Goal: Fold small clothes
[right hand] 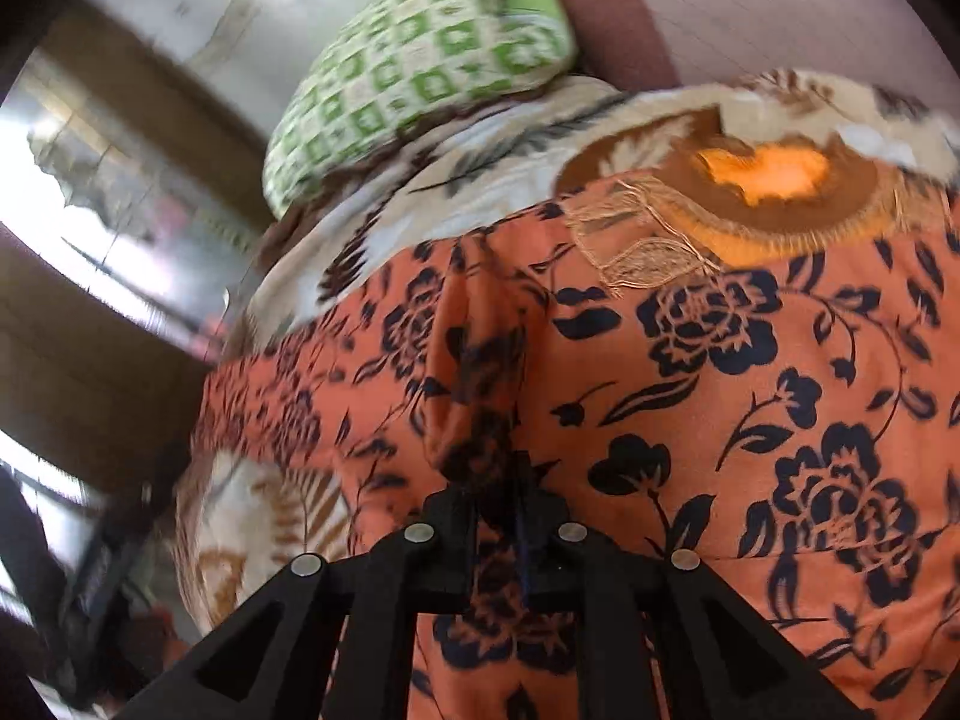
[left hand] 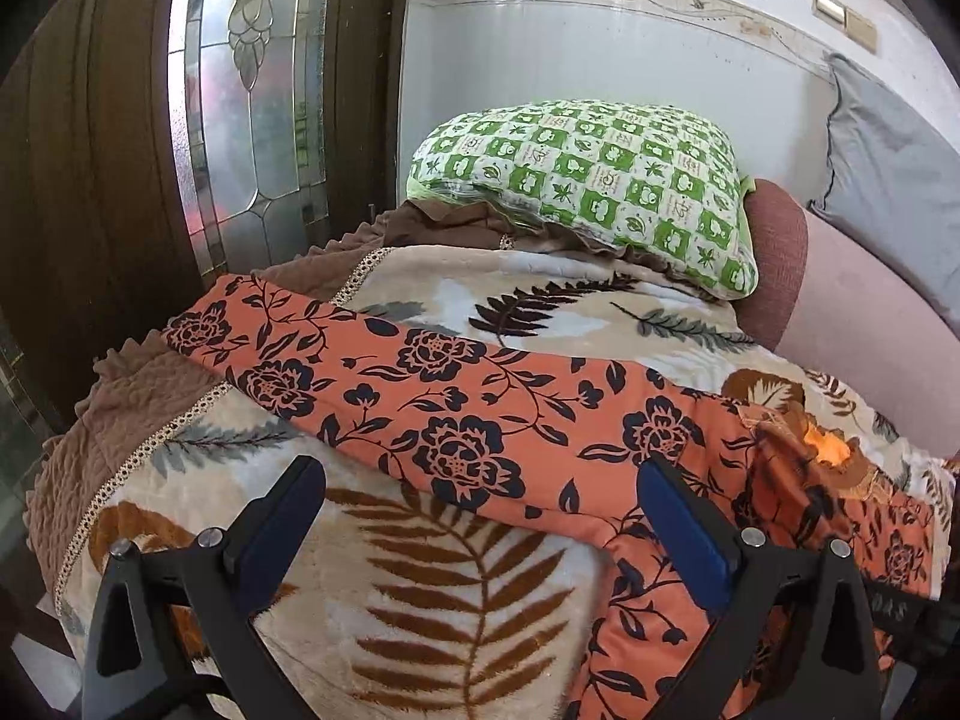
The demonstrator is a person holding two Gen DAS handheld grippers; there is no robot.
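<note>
Orange garment point(left hand: 480, 414) with dark navy floral print lies across a leaf-patterned blanket point(left hand: 456, 588) that covers the bed; one long folded band runs from the blanket's far left edge diagonally toward the near right, where the cloth bunches and drapes over the edge. Left tool point(left hand: 480, 516): both blue-padded fingers spread wide apart, nothing between them, hovering over the blanket just short of the garment's near fold; its right finger point(left hand: 684, 534) overlaps the print in view, contact cannot be told. Right tool point(right hand: 498, 504): fingers drawn together, clamped on a raised pinch of the same garment point(right hand: 750, 396), a ridge of cloth rising from the fingertips. Right wrist view is motion-blurred. Garment neckline with tan trim point(right hand: 648, 240) sits at the far side, over a brown-and-orange patch of blanket. Green-and-white checked pillow point(left hand: 594, 186) at the head of the bed, well apart from the garment. Wooden door with leaded glass point(left hand: 252, 102) to the left
</note>
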